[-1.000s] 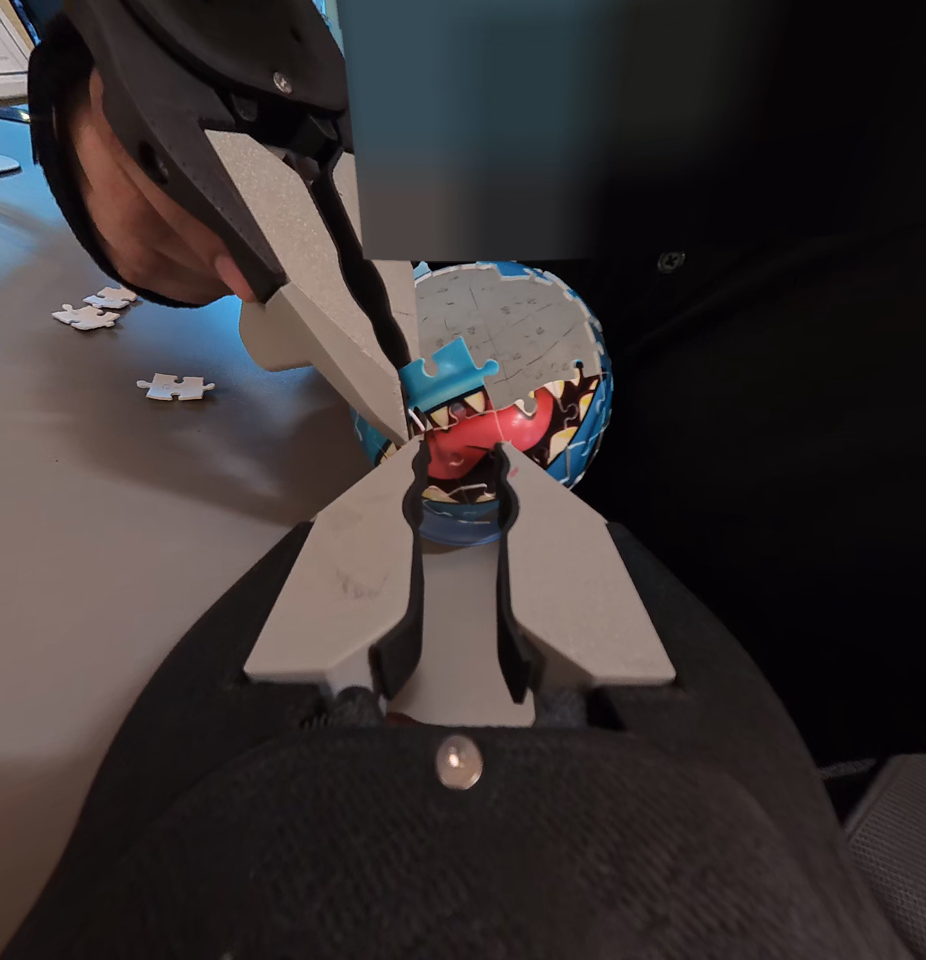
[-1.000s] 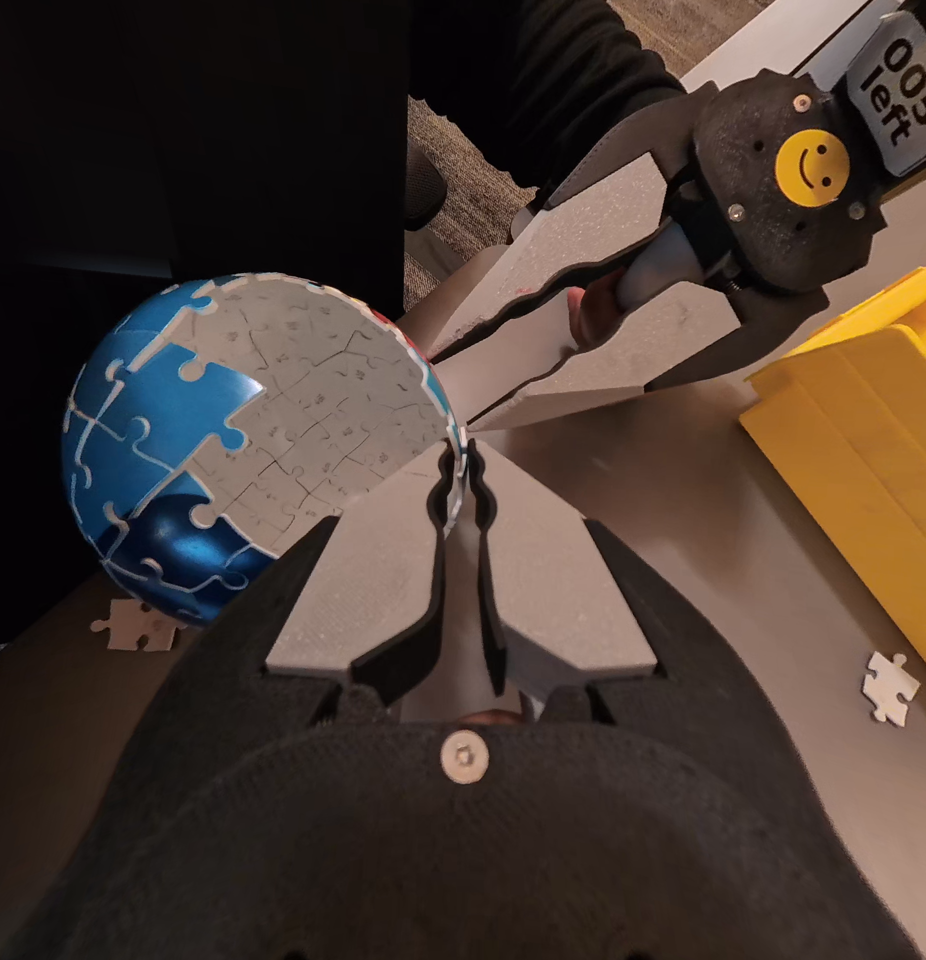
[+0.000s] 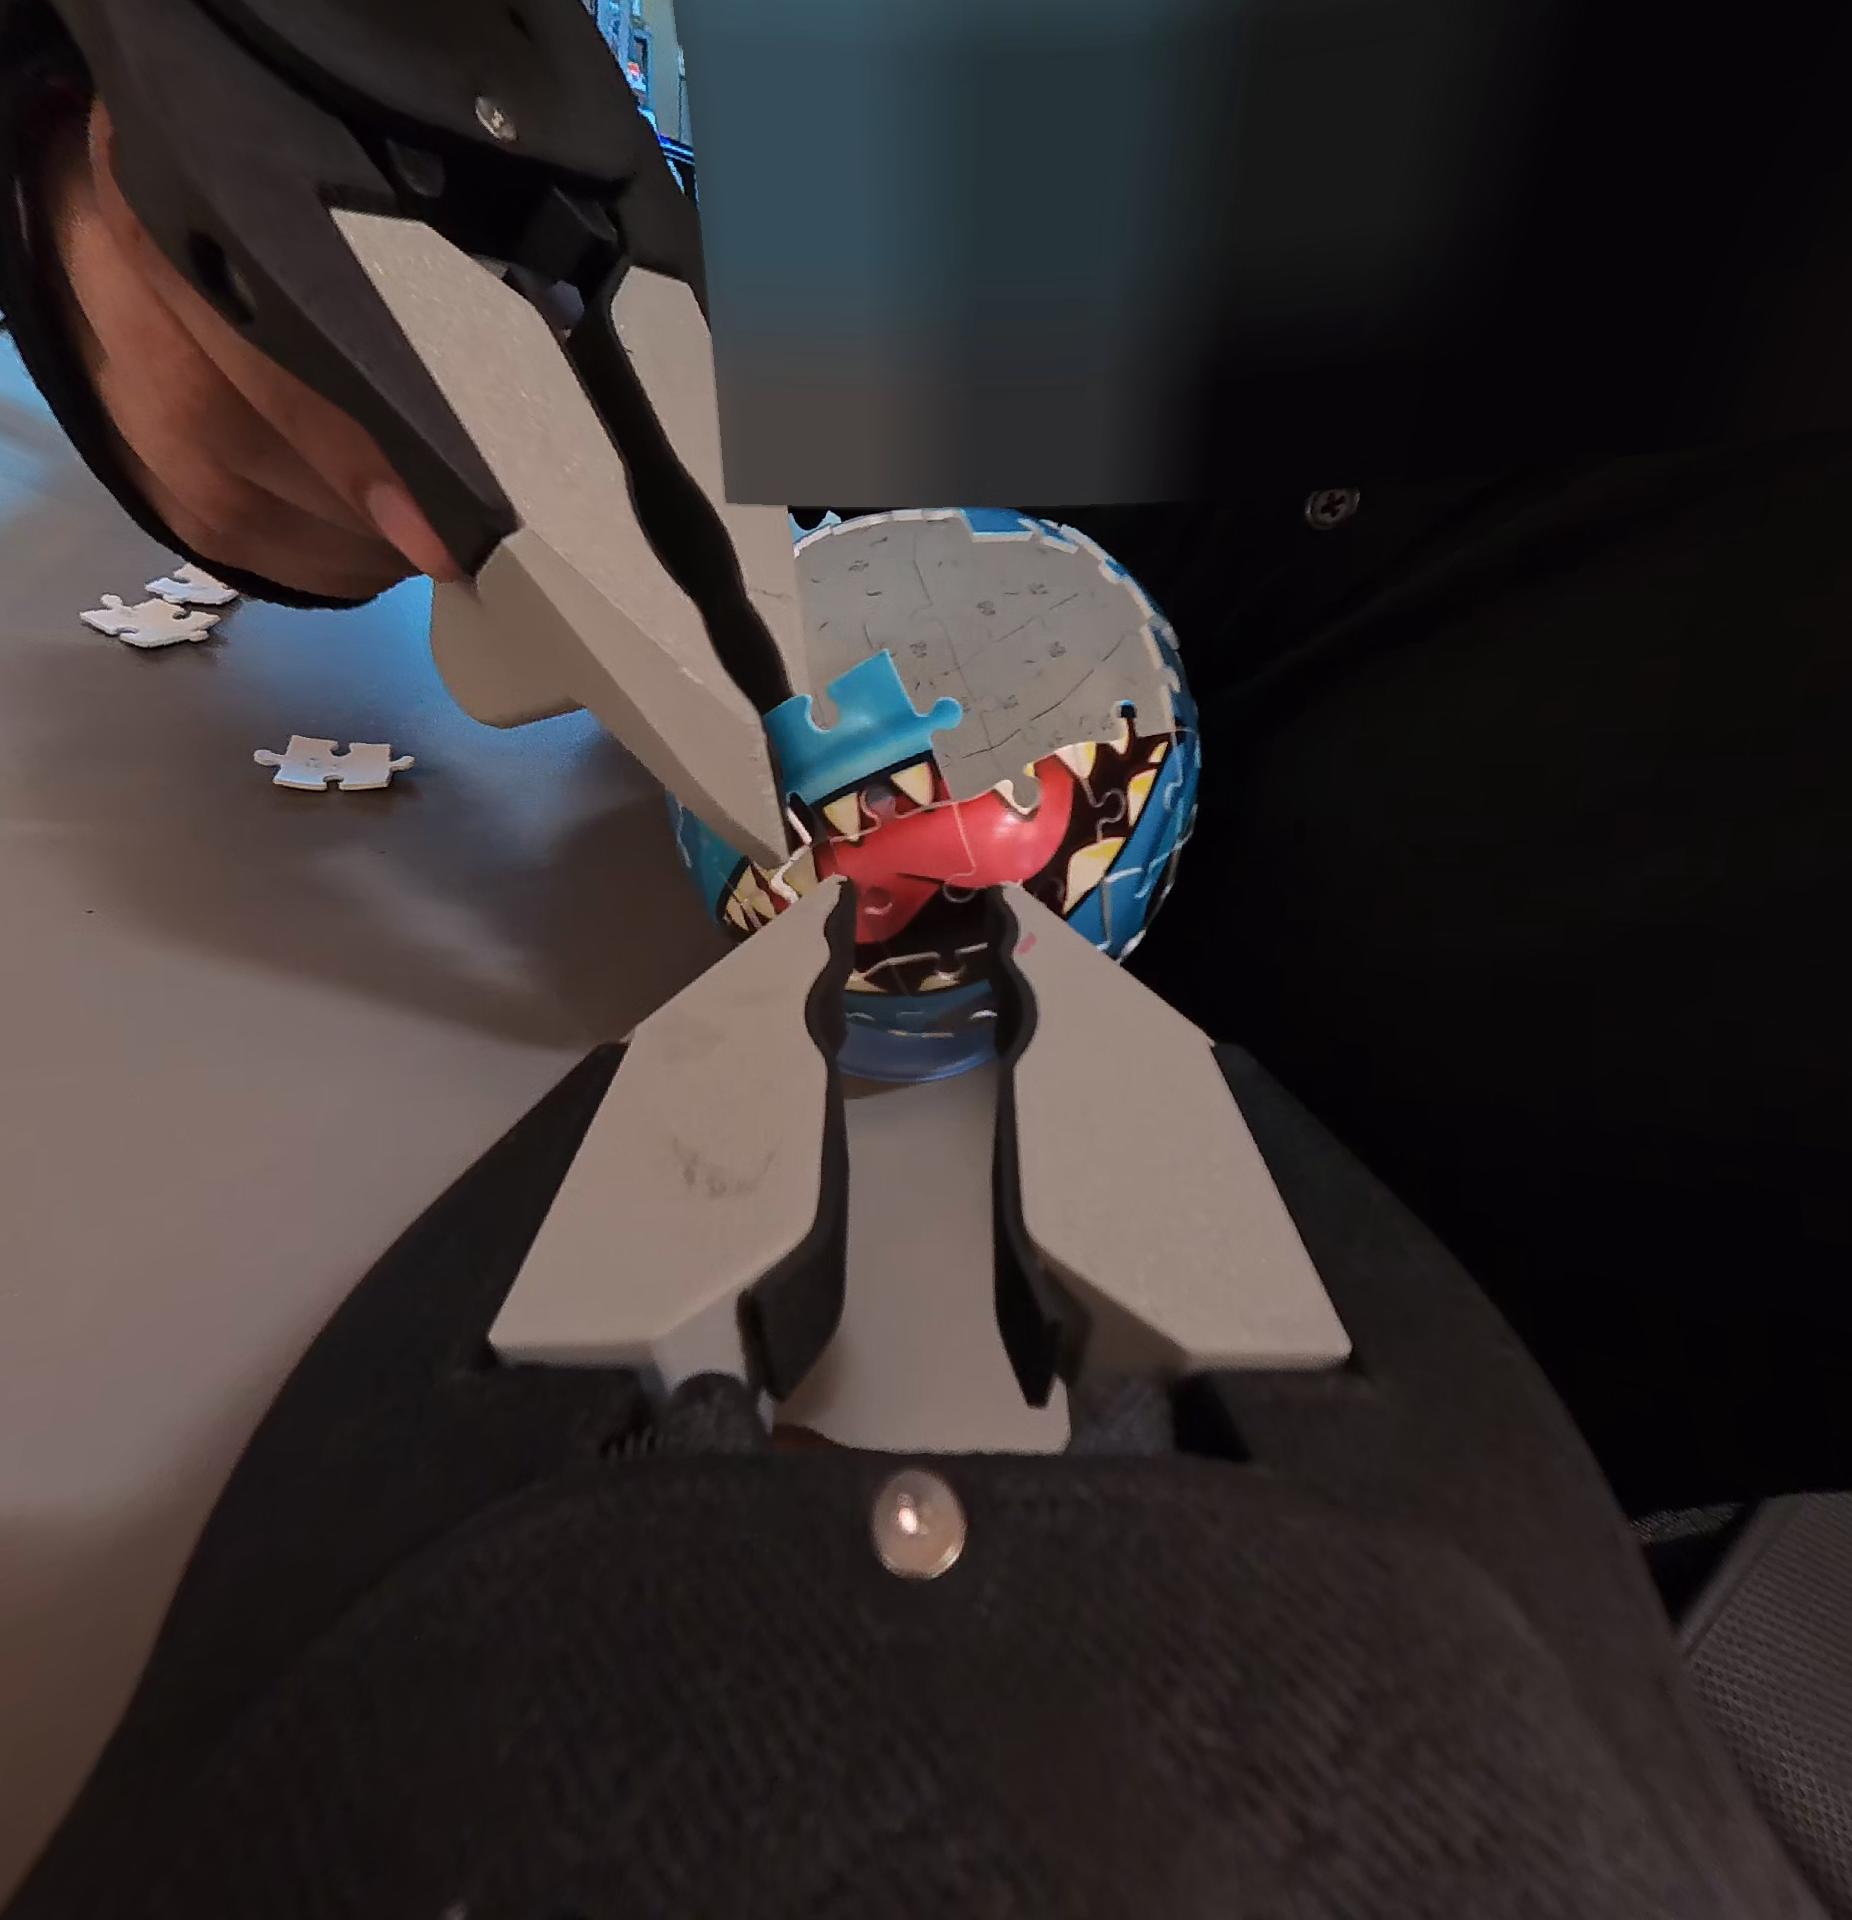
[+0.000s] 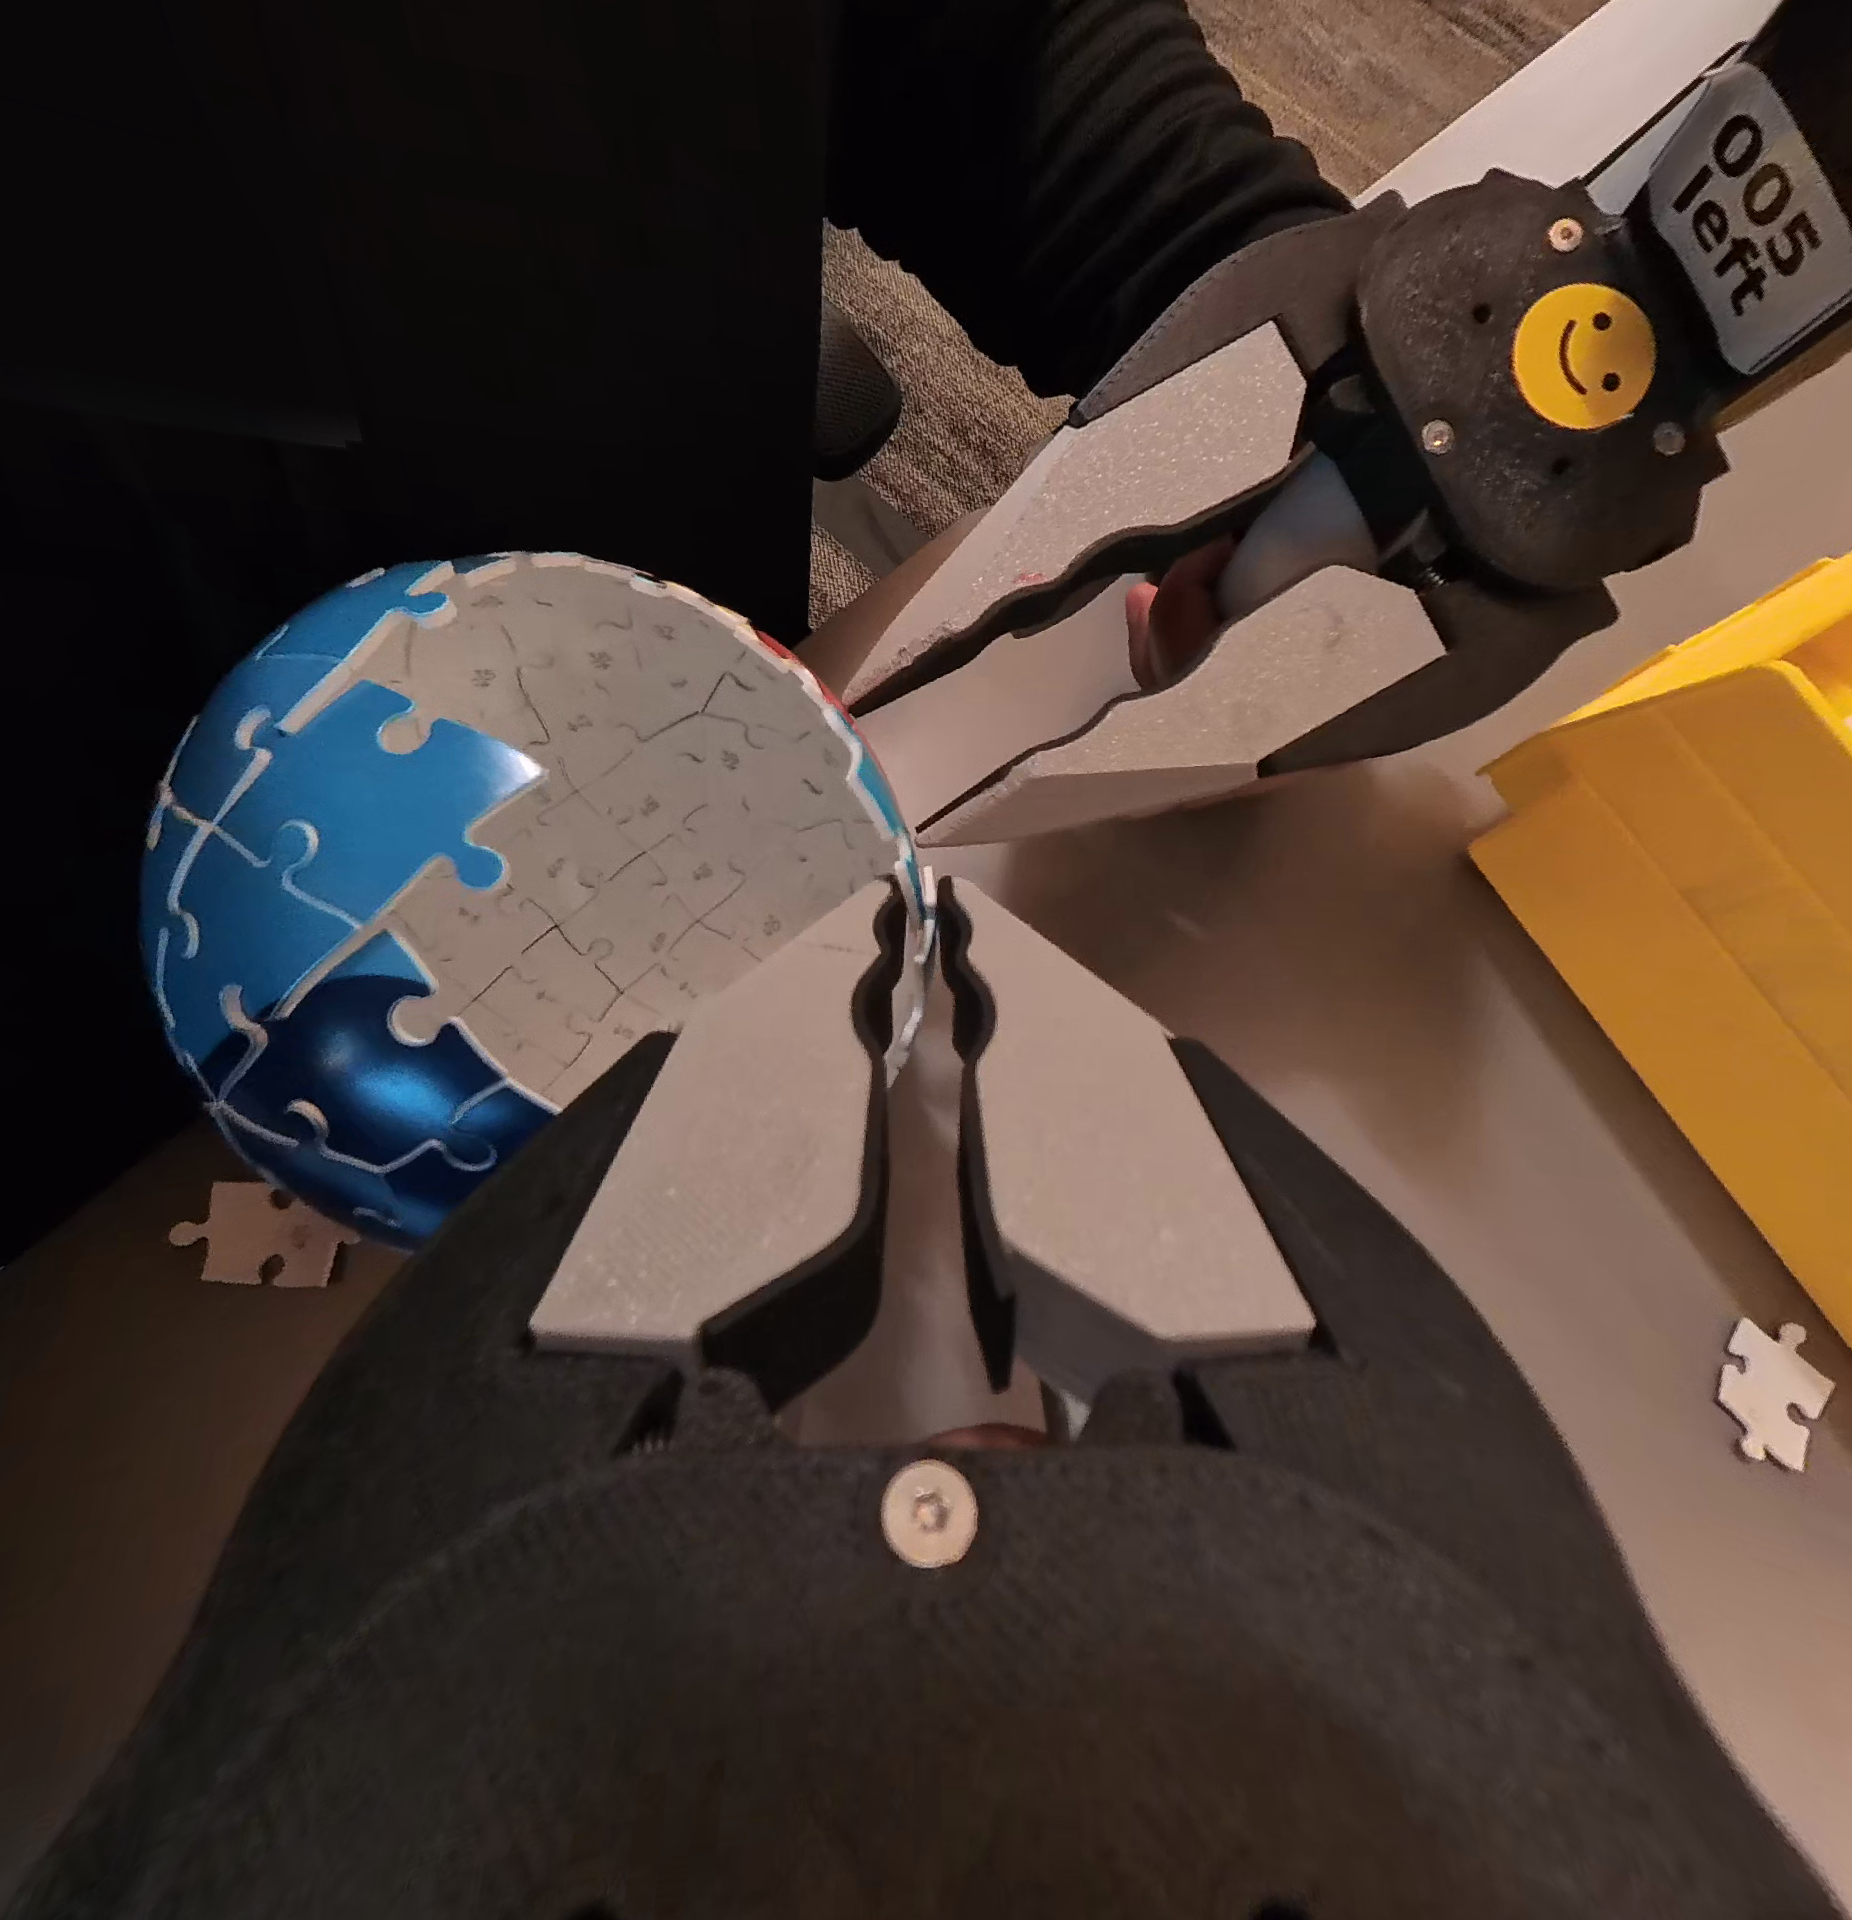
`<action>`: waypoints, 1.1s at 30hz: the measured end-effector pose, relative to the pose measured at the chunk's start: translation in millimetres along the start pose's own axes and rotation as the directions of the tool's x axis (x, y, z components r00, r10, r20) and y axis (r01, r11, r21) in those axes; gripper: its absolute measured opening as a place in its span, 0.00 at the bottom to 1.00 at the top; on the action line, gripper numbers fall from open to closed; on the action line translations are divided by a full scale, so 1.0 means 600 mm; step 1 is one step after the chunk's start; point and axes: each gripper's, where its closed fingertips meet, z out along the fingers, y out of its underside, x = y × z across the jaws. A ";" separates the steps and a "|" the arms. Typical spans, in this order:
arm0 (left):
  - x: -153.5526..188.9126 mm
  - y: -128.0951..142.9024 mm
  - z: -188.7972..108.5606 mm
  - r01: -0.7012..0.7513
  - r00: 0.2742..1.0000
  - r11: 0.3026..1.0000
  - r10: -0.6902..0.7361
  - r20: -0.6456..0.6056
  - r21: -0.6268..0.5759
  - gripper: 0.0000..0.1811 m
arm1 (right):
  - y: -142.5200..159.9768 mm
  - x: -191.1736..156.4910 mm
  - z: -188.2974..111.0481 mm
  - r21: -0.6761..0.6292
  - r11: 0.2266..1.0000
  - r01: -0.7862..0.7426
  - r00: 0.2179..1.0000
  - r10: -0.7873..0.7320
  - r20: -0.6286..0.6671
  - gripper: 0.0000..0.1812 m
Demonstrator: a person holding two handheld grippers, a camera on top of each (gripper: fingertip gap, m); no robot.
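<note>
A partly built puzzle ball is blue outside with a red toothed mouth; its grey inner side shows through the open part. My left gripper is open a little, with its fingertips against the ball's mouth side; it also shows in the right wrist view. My right gripper is shut on a blue puzzle piece and holds it at the rim of the ball's opening. In the right wrist view only that piece's thin edge shows between the jaws.
A yellow bin stands on the grey table to the right. Loose pieces lie on the table. A person in dark clothing is right behind the ball, at the table's edge. The tips of both grippers are at nearly the same place.
Almost nothing: both grippers stay at the ball, and the blue piece has shifted only very slightly against the rim.
</note>
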 end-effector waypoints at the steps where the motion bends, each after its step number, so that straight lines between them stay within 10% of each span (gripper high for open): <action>1: 0.000 0.000 0.000 -0.001 1.000 1.000 0.001 0.000 0.000 0.13 | 0.000 0.000 0.000 -0.001 1.000 0.003 1.000 -0.003 -0.001 0.02; 33: -0.001 -0.023 -0.003 -0.020 0.998 1.000 0.020 0.064 0.002 0.12 | -0.003 -0.004 0.006 -0.039 0.994 0.099 0.995 -0.099 0.008 0.02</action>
